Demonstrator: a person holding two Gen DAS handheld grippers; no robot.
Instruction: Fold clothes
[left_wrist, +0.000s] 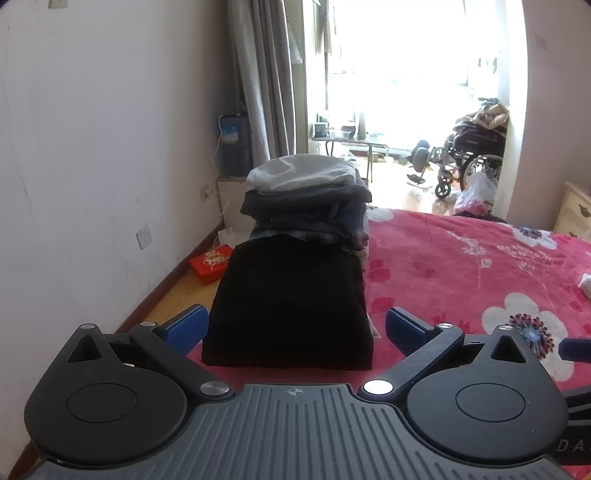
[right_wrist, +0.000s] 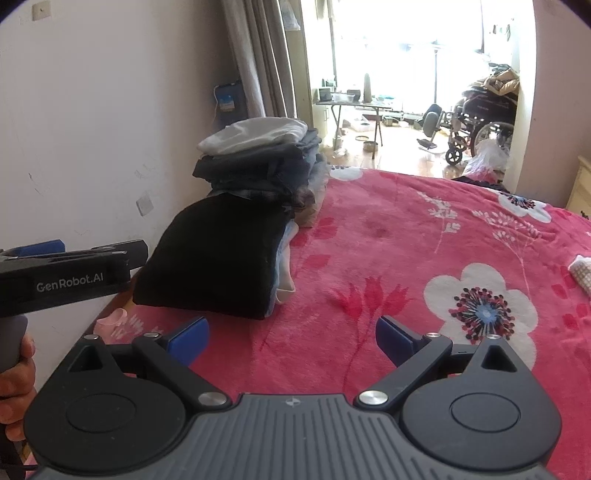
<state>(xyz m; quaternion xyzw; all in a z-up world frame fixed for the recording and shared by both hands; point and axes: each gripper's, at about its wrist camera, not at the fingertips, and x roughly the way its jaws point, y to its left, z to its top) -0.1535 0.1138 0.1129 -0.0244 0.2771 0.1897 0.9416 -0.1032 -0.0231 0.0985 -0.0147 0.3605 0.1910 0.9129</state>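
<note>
I am holding the left gripper (left_wrist: 296, 328) low over the near edge of the bed, its blue fingers (left_wrist: 186, 326) spread wide with nothing between them. It is pointing straight at the folded black garment (left_wrist: 291, 302), which is lying on the red flowered blanket (left_wrist: 461, 266) near the bed's left edge. Just behind that garment, a stack of folded clothes (left_wrist: 306, 206) is sitting, dark pieces below and a pale grey one (left_wrist: 301, 171) on top.

I am keeping the right gripper (right_wrist: 291, 341) to the right of the black garment, over bare blanket, its fingers also spread wide and gripping nothing. In the right wrist view the left gripper's body is showing at the left edge, with a hand (right_wrist: 16, 384) wrapped around its handle.

Beyond the bed, a wheelchair (left_wrist: 469, 162) piled with things is standing in the bright doorway, and a red box (left_wrist: 208, 264) is lying on the floor by the wall.
</note>
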